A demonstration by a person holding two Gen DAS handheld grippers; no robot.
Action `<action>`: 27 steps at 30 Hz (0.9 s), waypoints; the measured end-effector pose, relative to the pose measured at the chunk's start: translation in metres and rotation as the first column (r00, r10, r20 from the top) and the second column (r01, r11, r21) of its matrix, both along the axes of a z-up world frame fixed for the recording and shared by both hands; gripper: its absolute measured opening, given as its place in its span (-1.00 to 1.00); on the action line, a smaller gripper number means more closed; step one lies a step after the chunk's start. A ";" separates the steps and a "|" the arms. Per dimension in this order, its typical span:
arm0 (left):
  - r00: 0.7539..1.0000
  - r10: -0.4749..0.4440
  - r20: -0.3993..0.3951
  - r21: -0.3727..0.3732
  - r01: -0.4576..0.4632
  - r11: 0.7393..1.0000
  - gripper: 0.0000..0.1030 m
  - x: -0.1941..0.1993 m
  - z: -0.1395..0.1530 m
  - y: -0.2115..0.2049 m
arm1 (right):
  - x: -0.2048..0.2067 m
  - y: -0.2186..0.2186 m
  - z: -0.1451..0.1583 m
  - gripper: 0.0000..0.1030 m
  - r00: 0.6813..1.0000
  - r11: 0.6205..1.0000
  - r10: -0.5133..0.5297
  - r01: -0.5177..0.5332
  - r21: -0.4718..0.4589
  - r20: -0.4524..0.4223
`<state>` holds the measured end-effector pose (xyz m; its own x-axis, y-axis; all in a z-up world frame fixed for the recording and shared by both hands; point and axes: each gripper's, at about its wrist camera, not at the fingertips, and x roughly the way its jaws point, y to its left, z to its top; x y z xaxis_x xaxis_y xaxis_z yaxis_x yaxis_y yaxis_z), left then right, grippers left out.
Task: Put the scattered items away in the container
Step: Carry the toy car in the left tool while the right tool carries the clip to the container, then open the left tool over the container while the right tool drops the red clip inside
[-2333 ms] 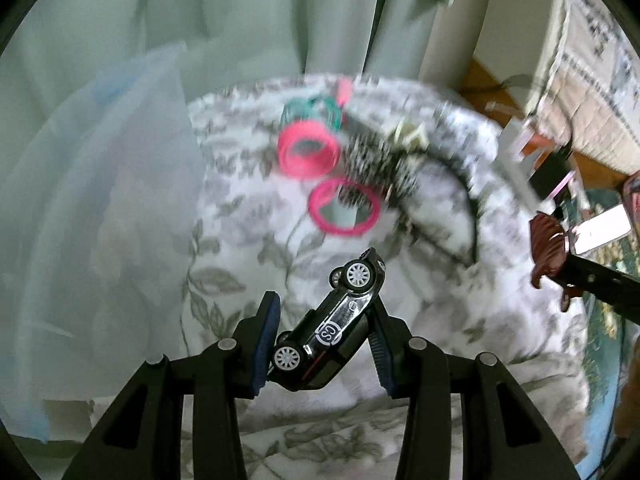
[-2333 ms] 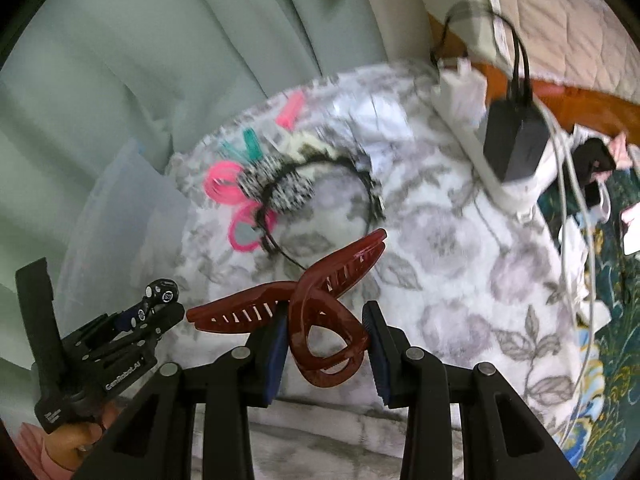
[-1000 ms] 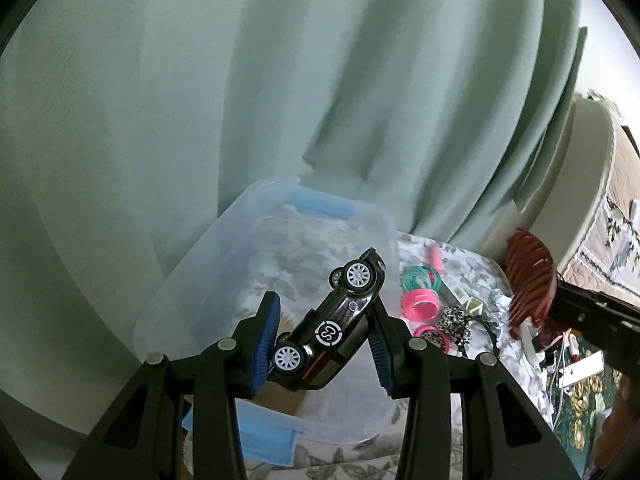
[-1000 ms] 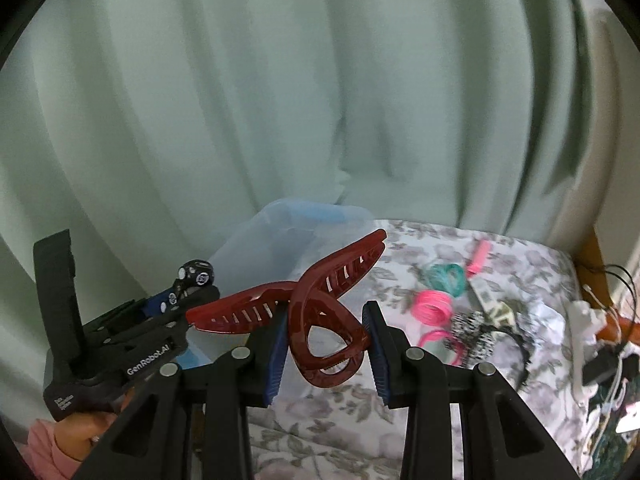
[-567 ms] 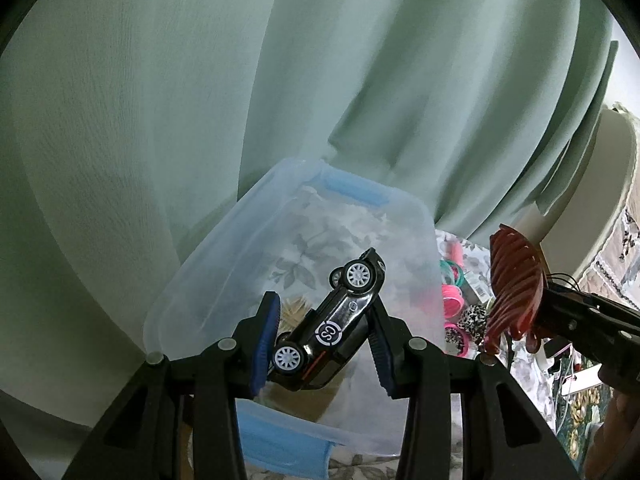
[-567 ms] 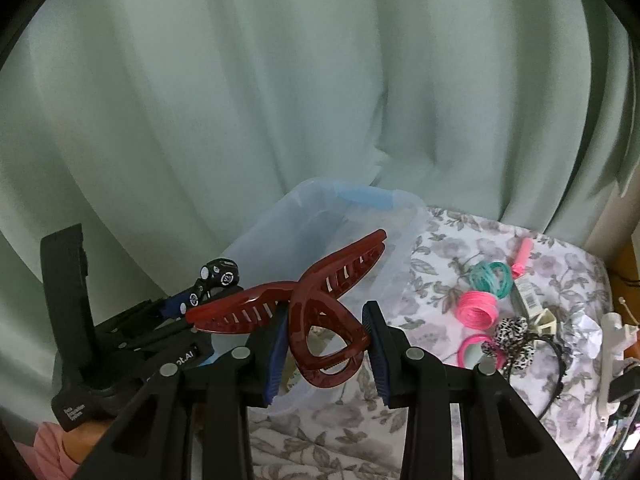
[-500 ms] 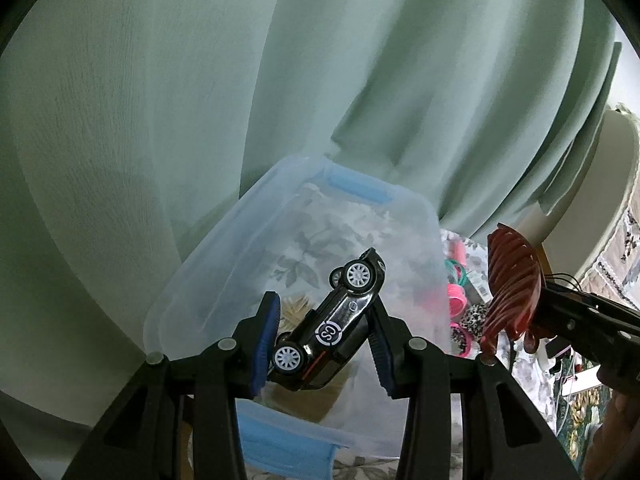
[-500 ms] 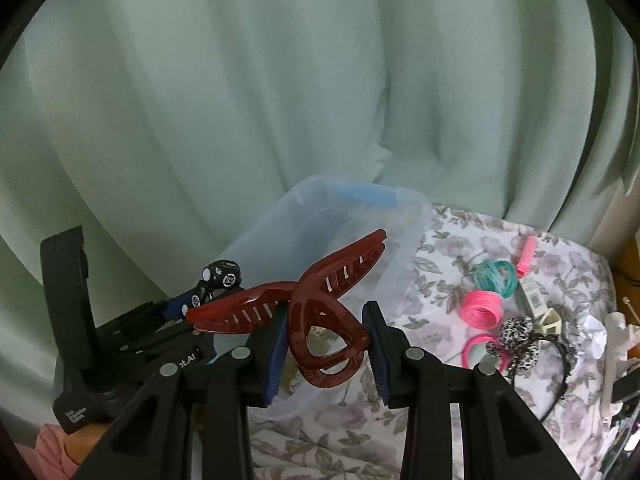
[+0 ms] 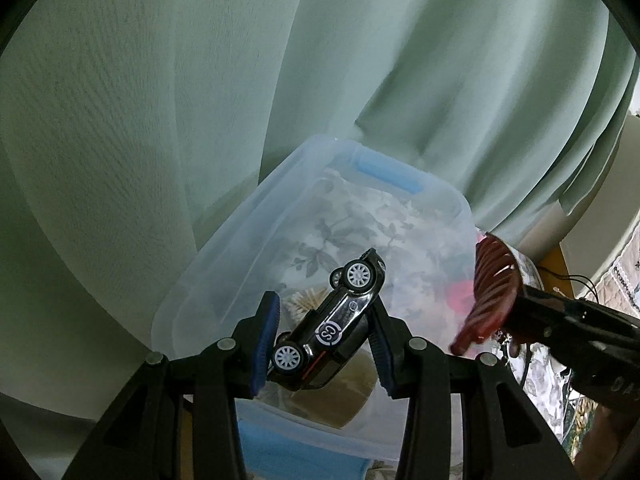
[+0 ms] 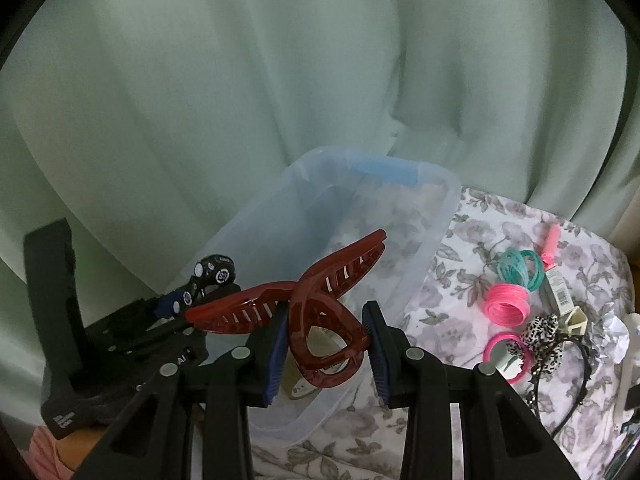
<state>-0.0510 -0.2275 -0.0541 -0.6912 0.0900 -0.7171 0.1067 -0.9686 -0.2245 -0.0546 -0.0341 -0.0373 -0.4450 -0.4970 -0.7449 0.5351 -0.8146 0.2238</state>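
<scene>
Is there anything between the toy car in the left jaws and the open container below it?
Nothing visible blocks it. The toy car hangs over the open container, which has no lid. The hair claw is off to the right, above the container's right rim.

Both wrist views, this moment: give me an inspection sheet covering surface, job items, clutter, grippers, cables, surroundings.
Surface: floral cloth, rumpled.
Job's things: clear plastic bin with blue handles, open, something brownish inside; black toy car and dark red claw clip both held over it.
Clutter: pink coil ties, teal coil ties, pink clip, leopard-bow headband, crumpled paper, all on the cloth beside the bin.
Grippers: left gripper shut on the car; right gripper shut on the claw clip.
Cables: thin dark wires at the far right.
Surroundings: pale green curtain behind the bin.
</scene>
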 end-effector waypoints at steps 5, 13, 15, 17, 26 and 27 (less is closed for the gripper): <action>1.000 0.004 0.009 0.002 -0.004 1.000 -0.13 0.000 -0.002 -0.002 | -0.001 0.000 -0.003 -0.25 1.000 1.000 0.002 -0.002 0.012 0.013; 1.000 0.025 0.003 -0.005 -0.025 1.000 -0.04 0.002 0.001 -0.004 | -0.009 -0.016 -0.011 -0.24 0.999 0.999 -0.033 0.033 0.036 0.004; 1.000 0.022 0.004 0.000 -0.022 1.000 0.04 0.003 0.001 -0.005 | -0.009 -0.016 -0.014 -0.18 1.000 0.998 -0.030 0.030 0.049 -0.005; 1.000 0.021 0.003 0.010 -0.021 1.000 0.08 0.003 0.002 -0.004 | -0.009 -0.014 -0.015 -0.18 1.000 0.999 -0.026 0.026 0.044 -0.009; 1.000 0.003 -0.005 -0.017 -0.003 1.000 0.10 0.001 0.009 0.005 | -0.007 0.001 -0.020 -0.17 0.999 0.999 -0.021 0.022 0.029 -0.024; 1.000 0.002 -0.007 -0.021 -0.002 1.000 0.10 0.002 0.010 0.007 | -0.006 0.003 -0.019 -0.17 0.999 0.999 -0.021 0.021 0.027 -0.025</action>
